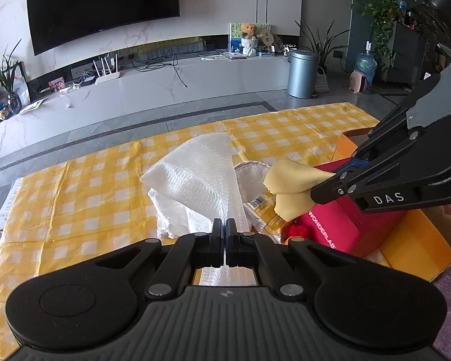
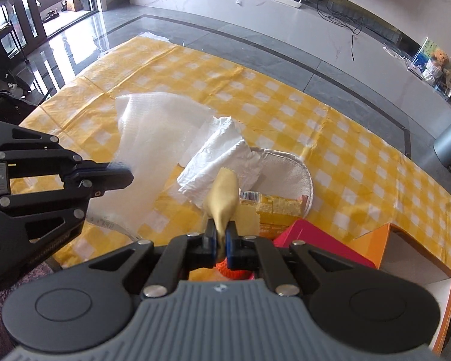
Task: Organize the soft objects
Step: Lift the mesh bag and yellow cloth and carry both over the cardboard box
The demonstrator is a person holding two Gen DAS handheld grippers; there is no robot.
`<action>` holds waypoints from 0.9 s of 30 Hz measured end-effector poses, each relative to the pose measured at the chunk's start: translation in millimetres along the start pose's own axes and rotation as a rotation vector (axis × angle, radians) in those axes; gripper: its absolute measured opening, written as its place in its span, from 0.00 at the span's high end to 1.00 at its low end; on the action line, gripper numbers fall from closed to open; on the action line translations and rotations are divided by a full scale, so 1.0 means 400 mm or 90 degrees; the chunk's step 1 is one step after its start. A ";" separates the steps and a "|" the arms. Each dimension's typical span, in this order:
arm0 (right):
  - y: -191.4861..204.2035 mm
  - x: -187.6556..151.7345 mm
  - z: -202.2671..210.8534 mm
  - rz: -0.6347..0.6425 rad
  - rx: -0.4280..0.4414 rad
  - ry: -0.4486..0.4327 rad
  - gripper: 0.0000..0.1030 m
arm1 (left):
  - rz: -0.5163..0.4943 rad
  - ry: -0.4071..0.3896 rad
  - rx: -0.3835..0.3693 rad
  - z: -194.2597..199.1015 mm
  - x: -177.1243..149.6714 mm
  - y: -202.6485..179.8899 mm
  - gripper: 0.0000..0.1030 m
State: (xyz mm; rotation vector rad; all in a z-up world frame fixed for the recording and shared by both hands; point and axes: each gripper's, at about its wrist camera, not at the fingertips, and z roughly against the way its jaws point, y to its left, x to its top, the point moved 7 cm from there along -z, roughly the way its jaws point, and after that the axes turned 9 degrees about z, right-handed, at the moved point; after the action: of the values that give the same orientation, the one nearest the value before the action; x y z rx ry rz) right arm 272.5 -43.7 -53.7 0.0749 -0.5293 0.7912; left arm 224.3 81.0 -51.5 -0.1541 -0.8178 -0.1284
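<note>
The yellow-and-white checked cloth (image 2: 330, 126) covers the work surface and runs from lower left to right across the right wrist view; its far edge meets grey floor tiles (image 2: 255, 36) in the upper half of that frame, and the upper left and upper right of the cloth lie bare, which leaves open room there; the lower right is crowded by an orange box (image 2: 385, 240) with a red box (image 2: 309, 237) inside it, close against the right gripper.

The left gripper (image 1: 225, 231) sits at bottom centre of its own view, jaws together and clamped on a white mesh sheet (image 1: 201, 168); the sheet fans upward and leftward from the jaws, its long axis running from bottom centre to the upper middle of the frame, lifted above the cloth; beneath it lies crumpled white paper towel (image 2: 222, 159), and beside that a round white pad (image 2: 291, 174) and a yellow packet (image 2: 276, 207).

The right gripper (image 2: 221, 237) is closed on a pale yellow cloth (image 2: 222, 198) with pinked edges; in the right wrist view the cloth points up from the jaws toward frame centre; in the left wrist view it juts leftward from the gripper at the right edge, folded into 2 flaps, hanging over the red box and clear of the surface.
</note>
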 end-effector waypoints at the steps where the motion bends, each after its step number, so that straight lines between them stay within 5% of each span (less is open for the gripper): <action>1: 0.004 -0.011 0.018 0.000 -0.002 -0.005 0.97 | -0.005 -0.004 -0.002 0.016 0.001 -0.012 0.99; 15: -0.047 -0.227 0.260 -0.043 -0.066 -0.052 0.97 | -0.085 -0.048 -0.081 0.158 0.039 -0.272 0.99; 27: -0.188 -0.422 0.371 -0.122 -0.136 -0.056 0.97 | -0.131 -0.028 -0.191 0.107 0.073 -0.530 0.99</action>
State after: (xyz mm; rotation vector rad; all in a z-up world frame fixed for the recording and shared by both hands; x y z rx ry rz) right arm 163.9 -246.3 3.8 -0.0366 -0.6769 0.5427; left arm 176.8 -120.7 17.2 -0.3565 -0.8538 -0.4446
